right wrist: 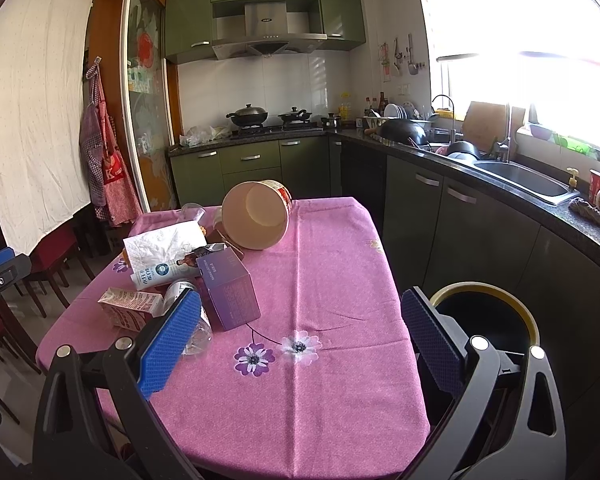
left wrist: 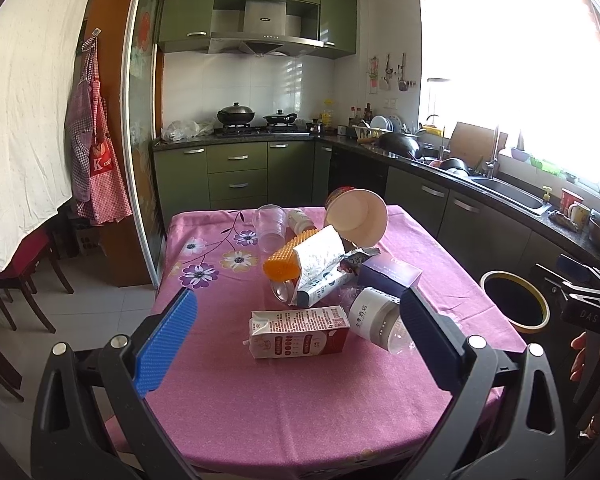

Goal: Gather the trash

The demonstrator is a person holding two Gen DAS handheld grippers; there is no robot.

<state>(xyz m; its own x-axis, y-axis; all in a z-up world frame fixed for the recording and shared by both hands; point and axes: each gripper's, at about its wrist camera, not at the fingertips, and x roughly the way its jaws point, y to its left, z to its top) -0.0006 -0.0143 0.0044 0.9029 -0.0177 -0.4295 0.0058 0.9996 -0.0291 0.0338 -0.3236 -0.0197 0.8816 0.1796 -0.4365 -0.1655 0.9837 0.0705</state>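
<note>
A red apron hanging at the far left bears a white "K". On the desk, under a pink flowered cloth, the trash lies heaped at the middle: a clear plastic cup, a red-and-white carton with print too small to read, a foil-lined pouch, a white-labelled bottle, a purple box and a tipped paper tub. The left tool and right tool both gape wide, gripping nothing. A black bin stands just beside the desk at right.
</note>
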